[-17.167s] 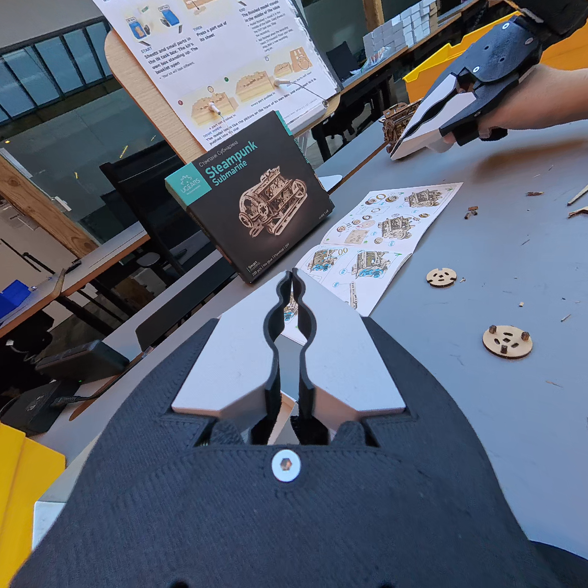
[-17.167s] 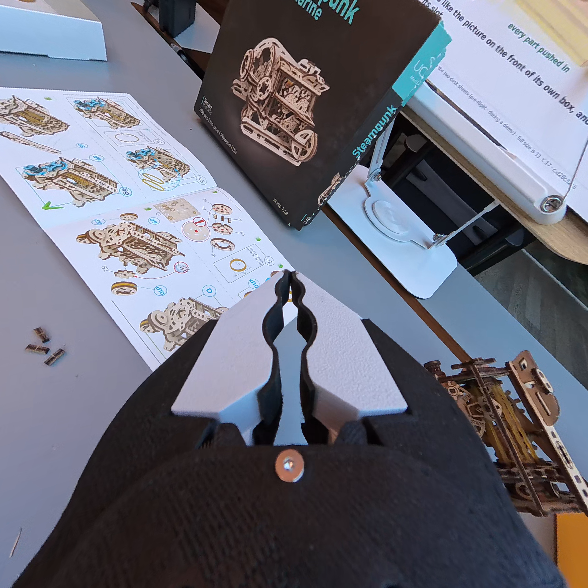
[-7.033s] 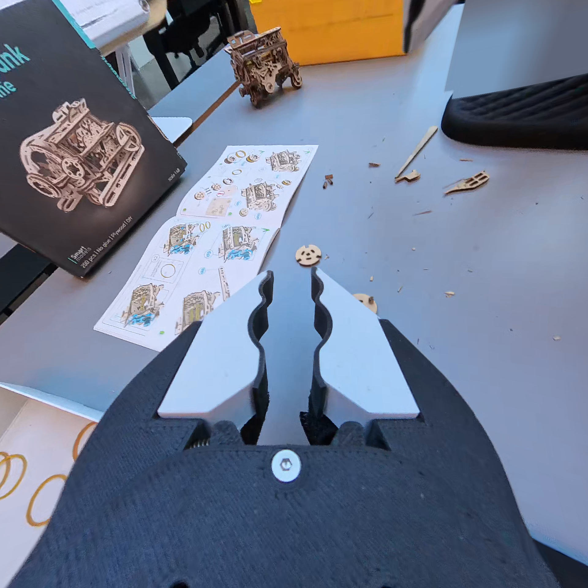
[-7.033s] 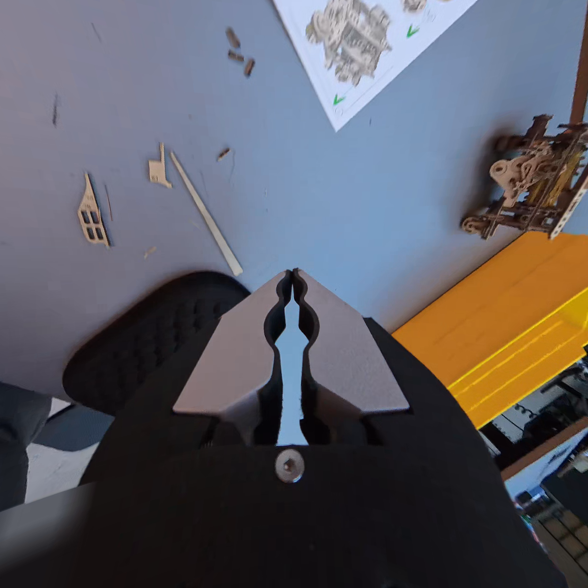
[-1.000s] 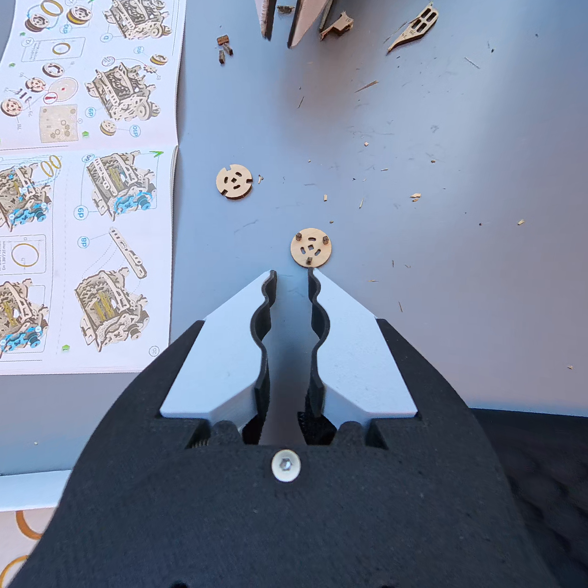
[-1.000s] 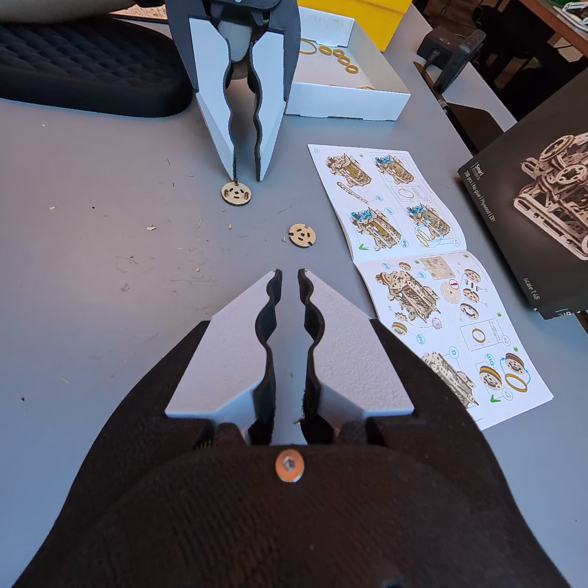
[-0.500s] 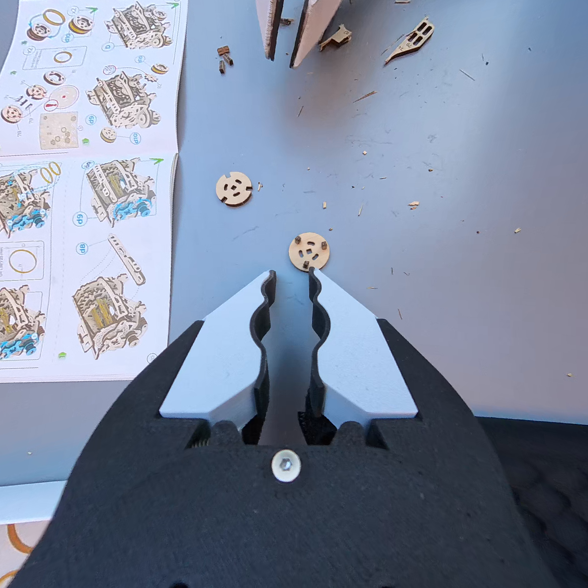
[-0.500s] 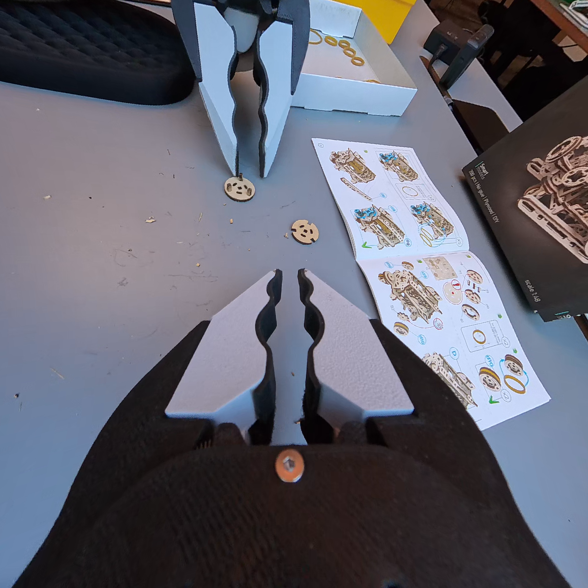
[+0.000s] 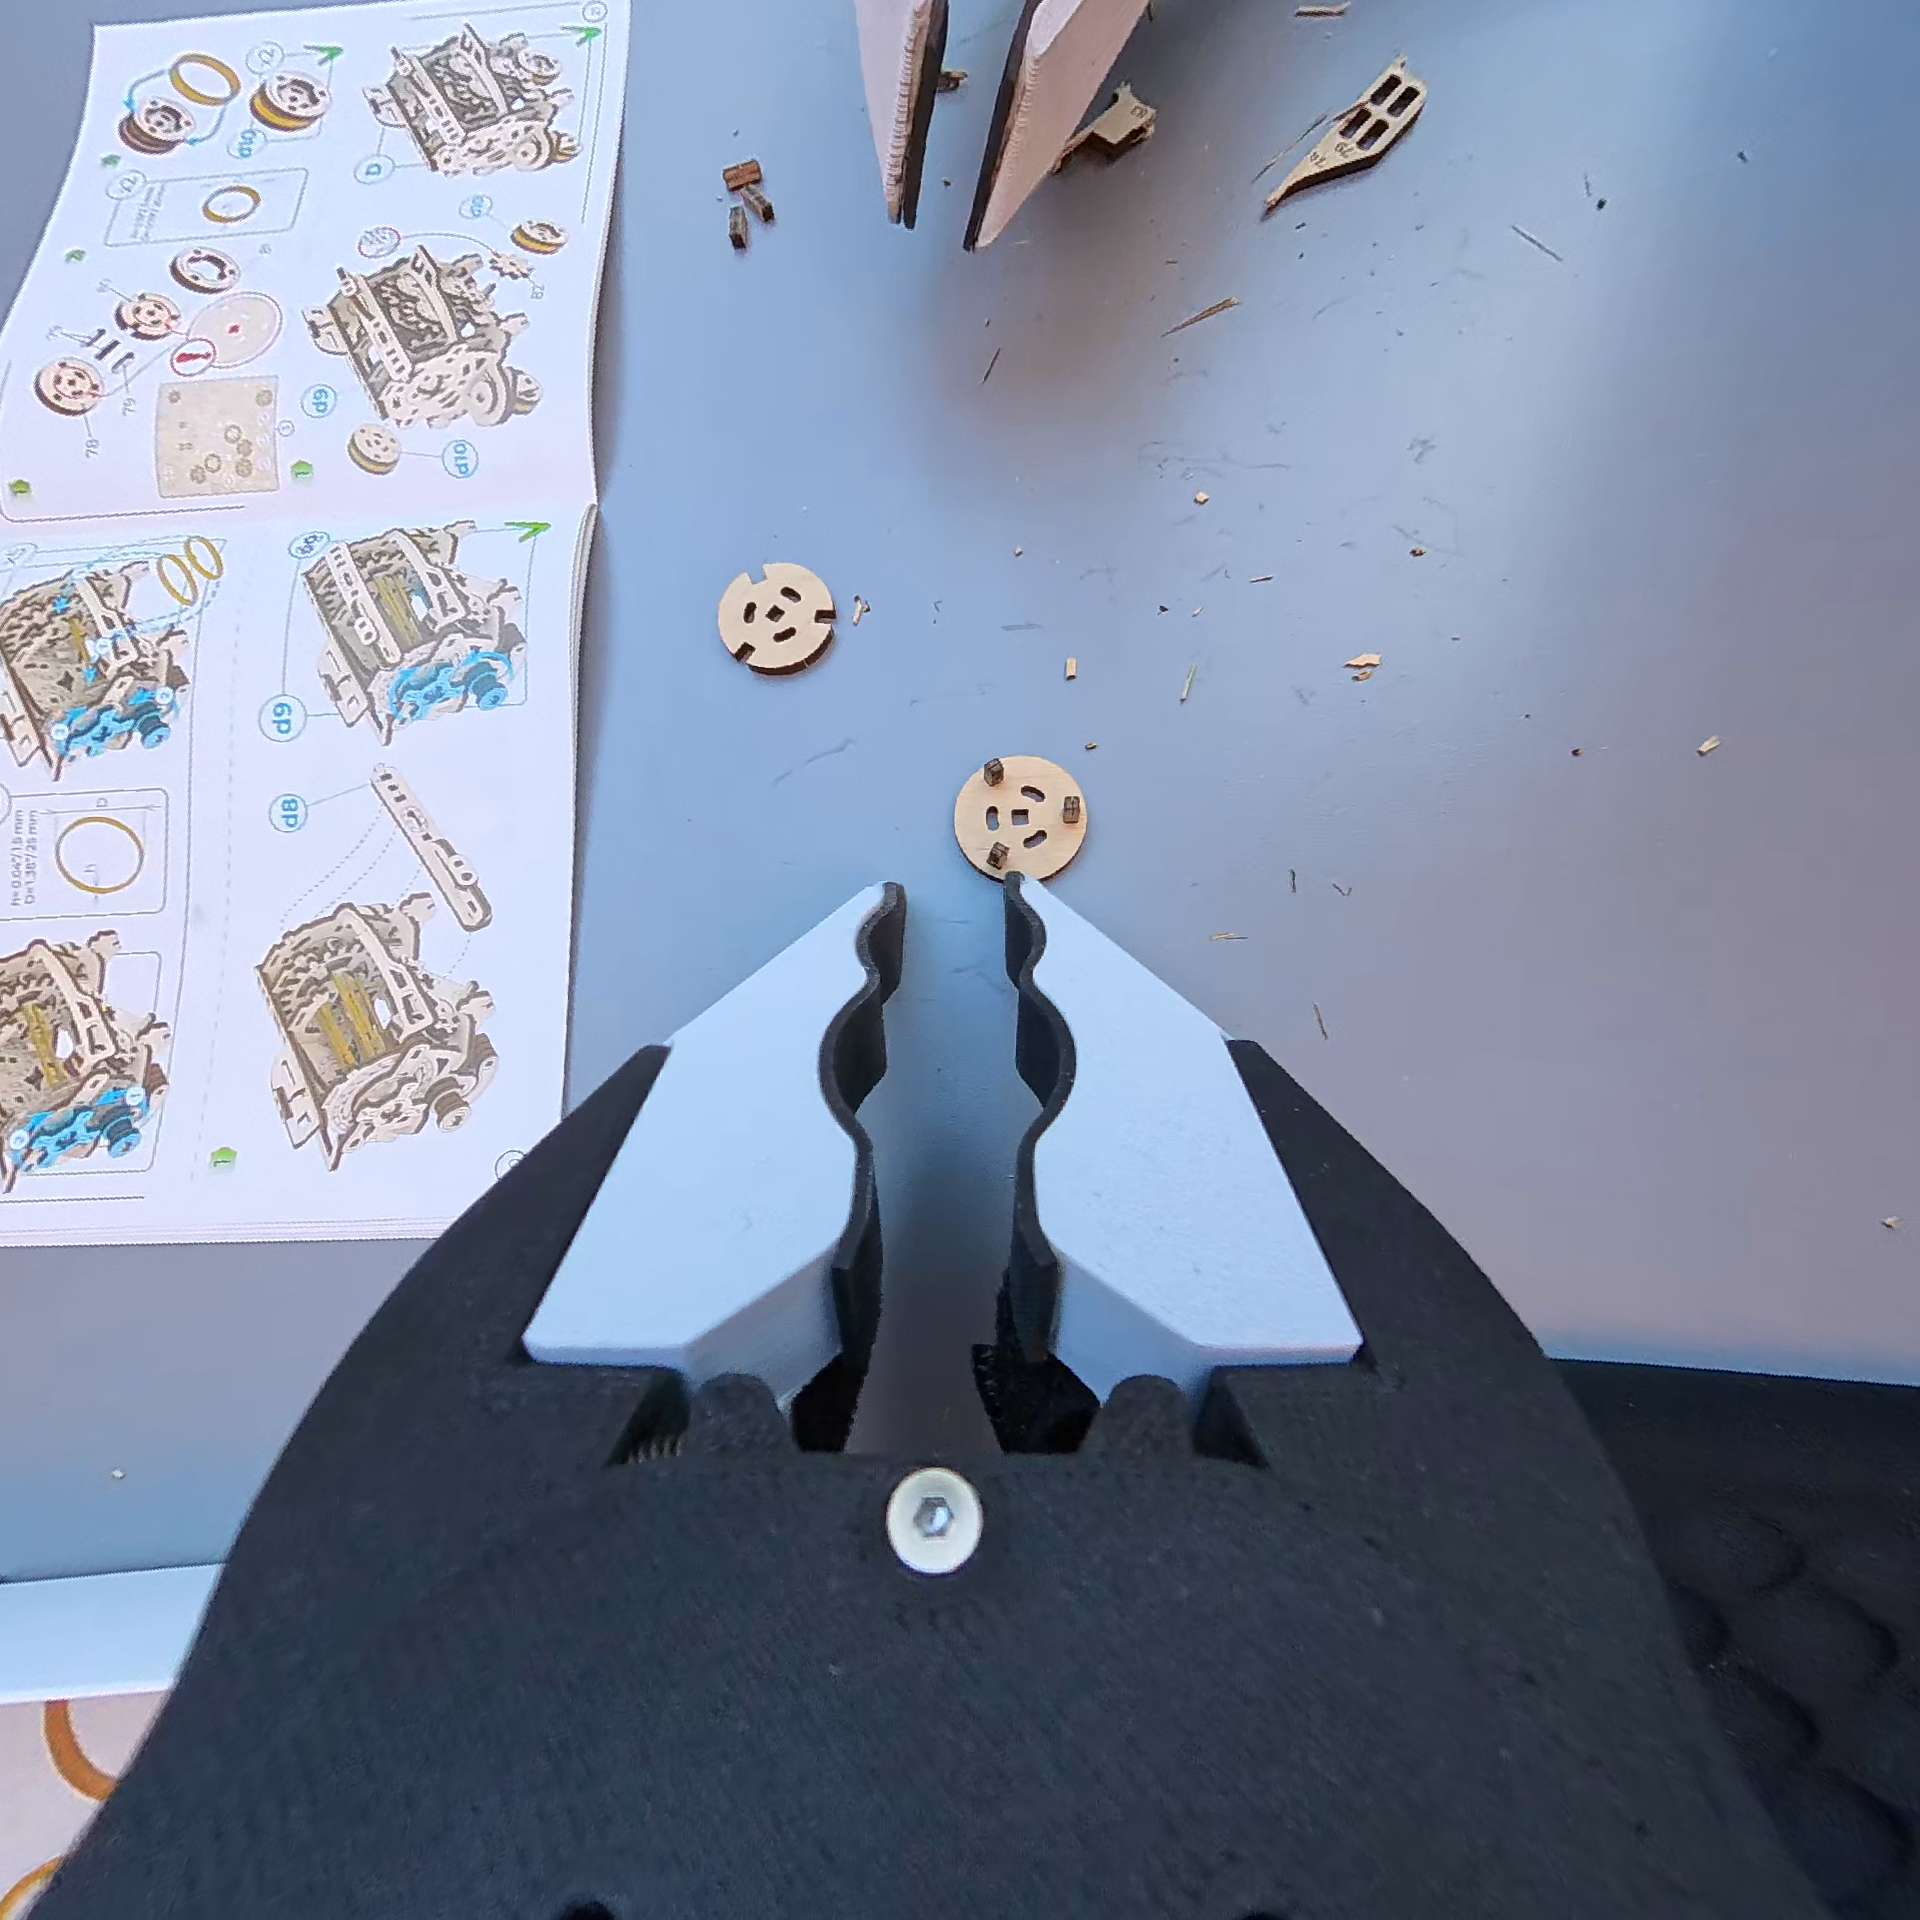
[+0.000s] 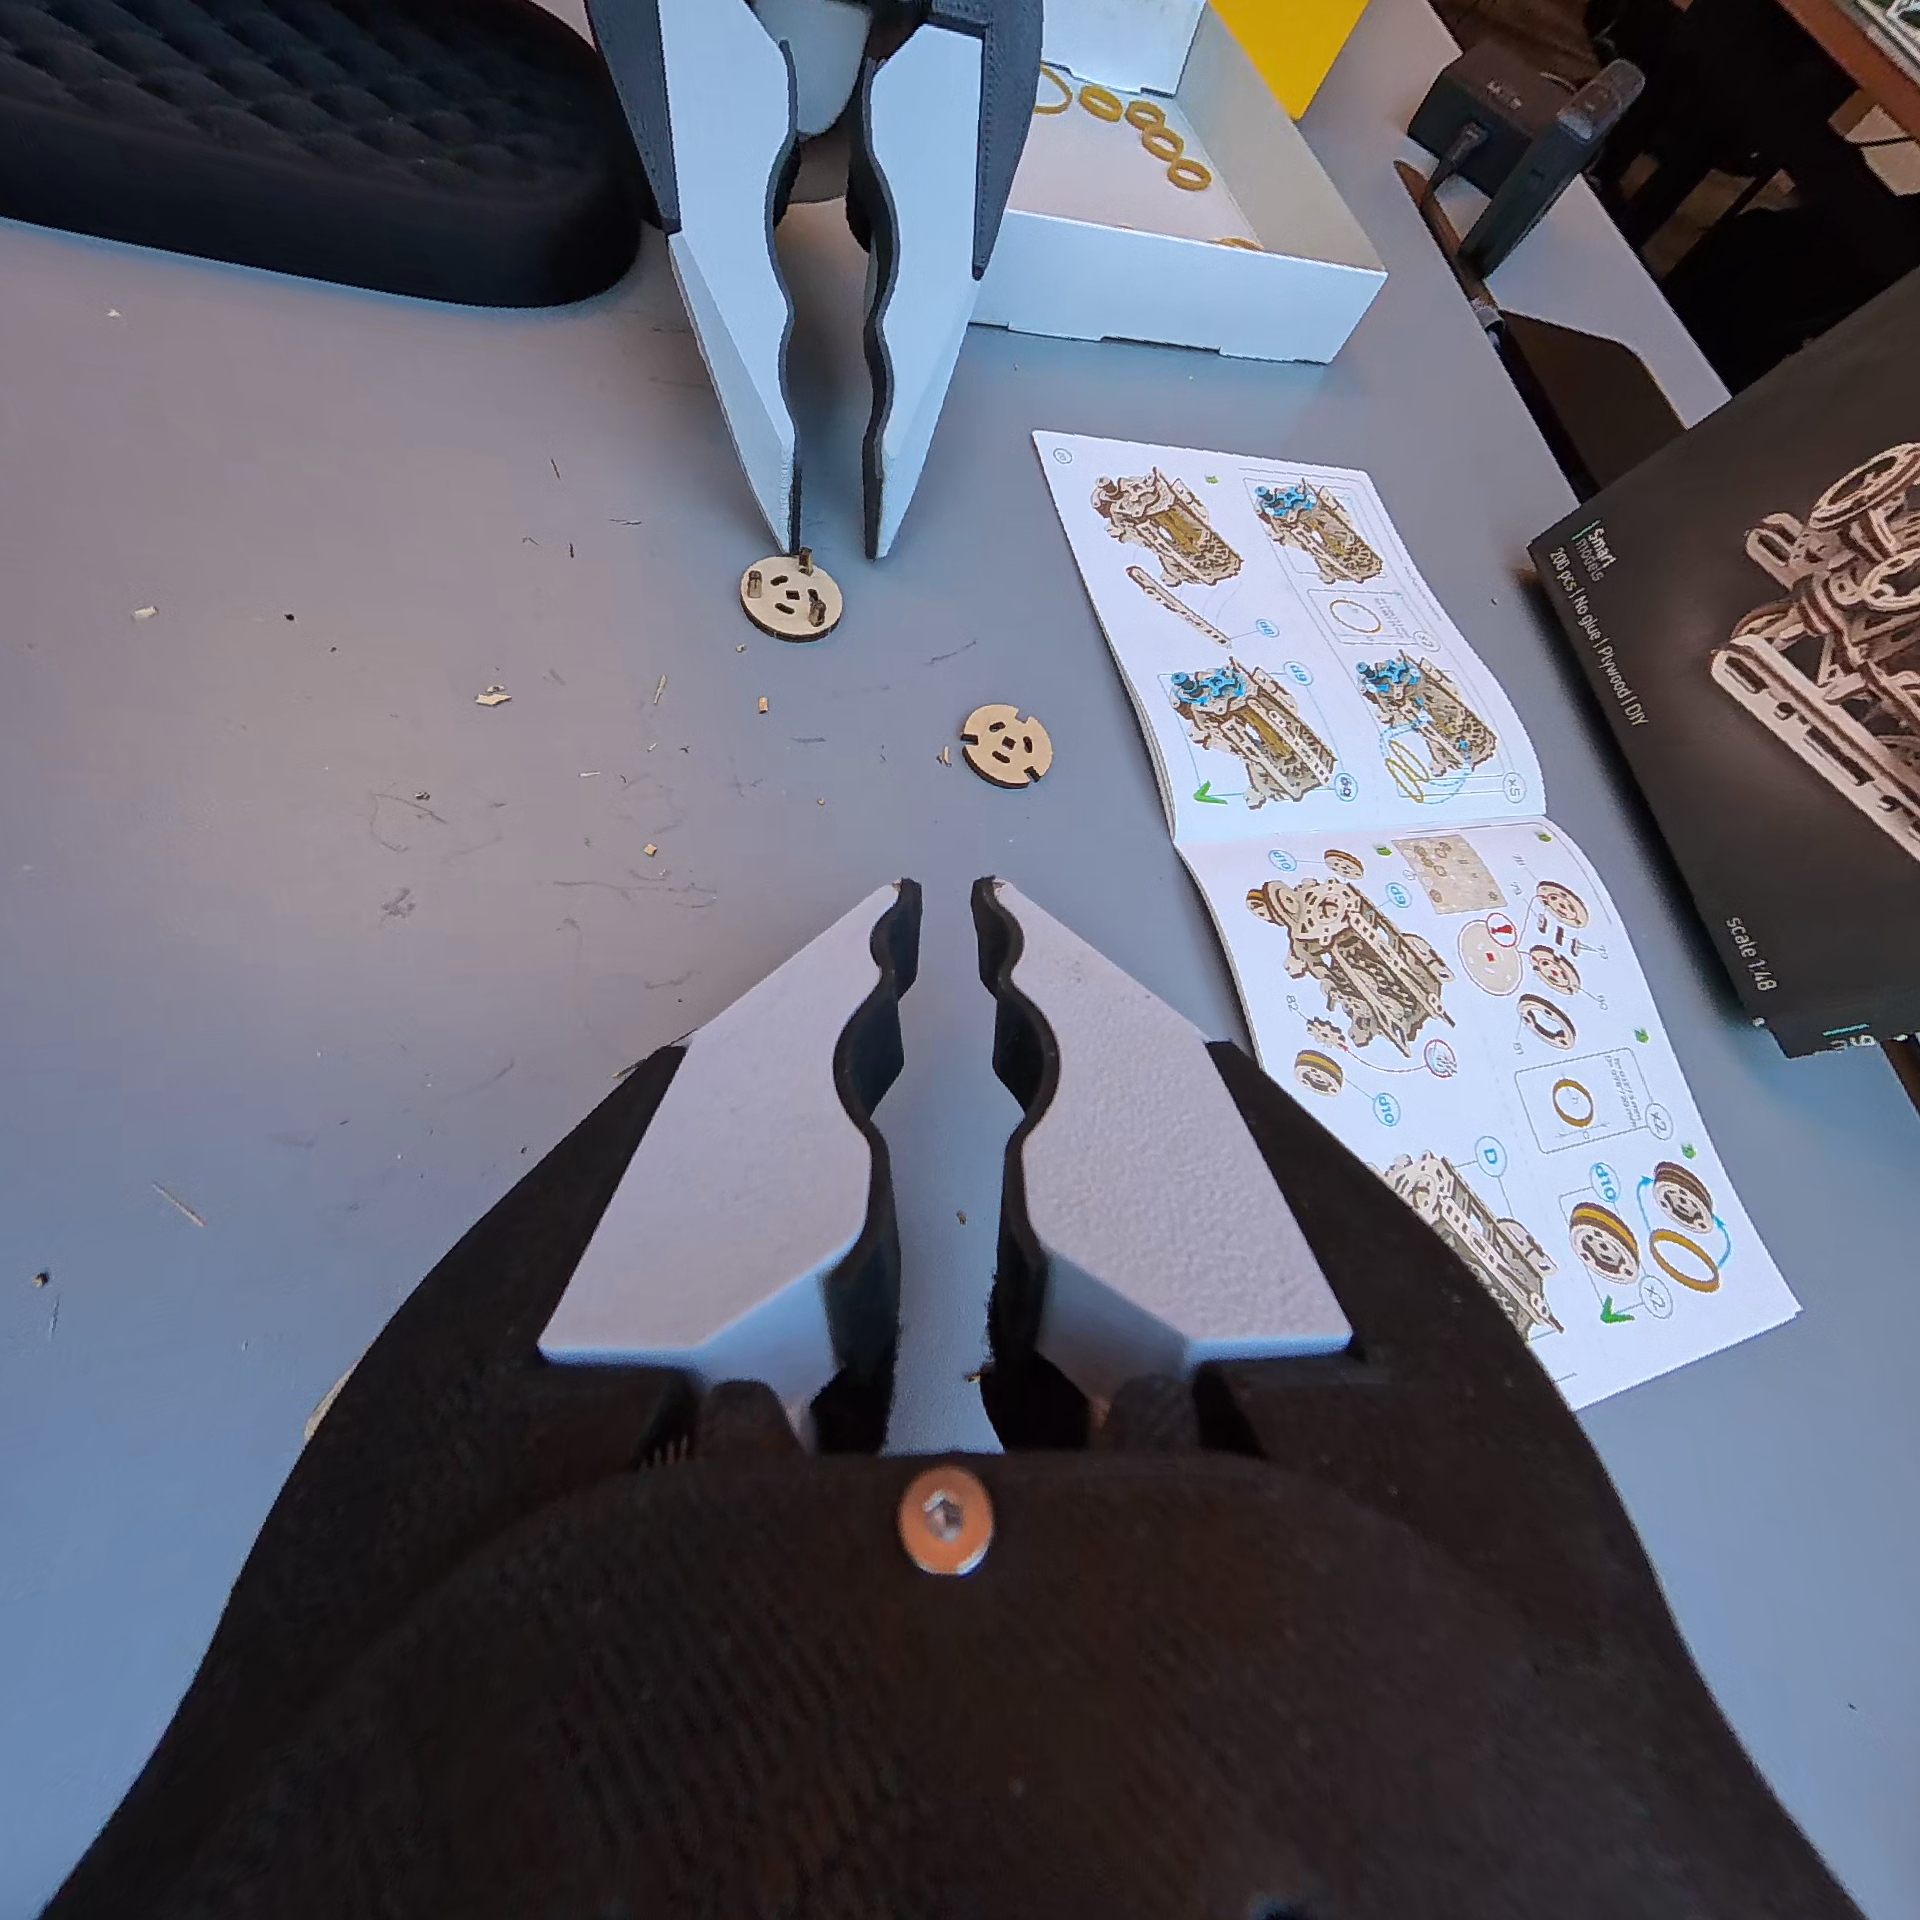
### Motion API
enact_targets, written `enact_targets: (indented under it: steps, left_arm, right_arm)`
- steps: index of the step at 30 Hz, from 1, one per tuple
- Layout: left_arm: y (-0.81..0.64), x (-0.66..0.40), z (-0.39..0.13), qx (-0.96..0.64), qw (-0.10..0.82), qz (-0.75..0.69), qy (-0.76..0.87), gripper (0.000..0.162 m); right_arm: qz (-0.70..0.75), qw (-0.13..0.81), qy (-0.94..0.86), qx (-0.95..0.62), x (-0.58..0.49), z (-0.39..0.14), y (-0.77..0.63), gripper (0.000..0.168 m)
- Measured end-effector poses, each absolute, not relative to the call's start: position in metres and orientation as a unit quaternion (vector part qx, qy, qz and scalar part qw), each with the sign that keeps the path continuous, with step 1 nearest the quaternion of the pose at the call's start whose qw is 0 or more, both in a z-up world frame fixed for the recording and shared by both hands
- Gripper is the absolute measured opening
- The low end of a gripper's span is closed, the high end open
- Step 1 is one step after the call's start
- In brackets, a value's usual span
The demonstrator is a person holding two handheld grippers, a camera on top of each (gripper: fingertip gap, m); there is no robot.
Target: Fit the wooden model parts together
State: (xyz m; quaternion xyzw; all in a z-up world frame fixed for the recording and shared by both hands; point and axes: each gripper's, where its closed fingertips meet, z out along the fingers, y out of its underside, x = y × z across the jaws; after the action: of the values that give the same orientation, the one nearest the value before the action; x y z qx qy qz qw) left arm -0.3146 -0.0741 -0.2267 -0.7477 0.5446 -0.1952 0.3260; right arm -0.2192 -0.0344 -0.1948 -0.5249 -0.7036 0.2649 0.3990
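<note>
**Two wooden discs on the grey table, both grippers spread and empty**

Two round plywood parts lying flat on the grey table (image 9: 1558, 1039). Pegged disc (image 9: 1019, 818), with three small dark pegs standing up from its face, sitting right at the tips of the left gripper (image 9: 954, 885). Left gripper spread a little, nothing pinched between the jaws; right-hand fingertip (image 9: 1013, 883) touching or all but touching the near rim of that disc, hard to call from the left wrist view. From the right wrist view, same gripper (image 10: 831, 545) pointing down steeply, one fingertip just over the peg at the disc's (image 10: 791, 597) edge, other fingertip off to the side of the disc over bare table.

Slotted disc (image 9: 776, 618), notched around the rim and no pegs, lying apart from the pegged one, closer to the open instruction booklet (image 9: 301, 623). In the right wrist view, slotted disc (image 10: 1006, 745) between the two grippers, a bit nearer the booklet (image 10: 1382, 883).

Right gripper (image 10: 945, 885) also slightly parted, holding nothing, hovering low over the table well short of both discs. Its tips (image 9: 935, 223) visible at the top of the left wrist view too.

Also around: wood scraps and splinters (image 9: 1345, 130) scattered on the table, white tray (image 10: 1174, 281) with yellowish rings behind the left gripper, dark kit box (image 10: 1766, 727) at the right, black cushion (image 10: 291, 145) at the far left.
</note>
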Motion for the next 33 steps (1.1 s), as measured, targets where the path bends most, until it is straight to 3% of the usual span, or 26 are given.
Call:
enact_targets:
  steps: [11,26,33]
  left_arm:
    - [-0.071,-0.315,-0.211,-0.739,0.361,-0.204,0.531,0.016]
    - [-0.027,-0.337,-0.15,-0.721,0.526,-0.198,0.406,0.018]
    - [-0.024,-0.332,-0.156,-0.727,0.518,-0.183,0.411,0.02]
  right_arm:
    - [0.236,0.434,-0.694,-0.523,-0.216,-0.187,-0.022,0.006]
    - [0.16,0.441,-0.709,-0.526,-0.212,-0.199,-0.008,0.005]
    - [0.16,0.443,-0.707,-0.528,-0.211,-0.198,-0.006,0.005]
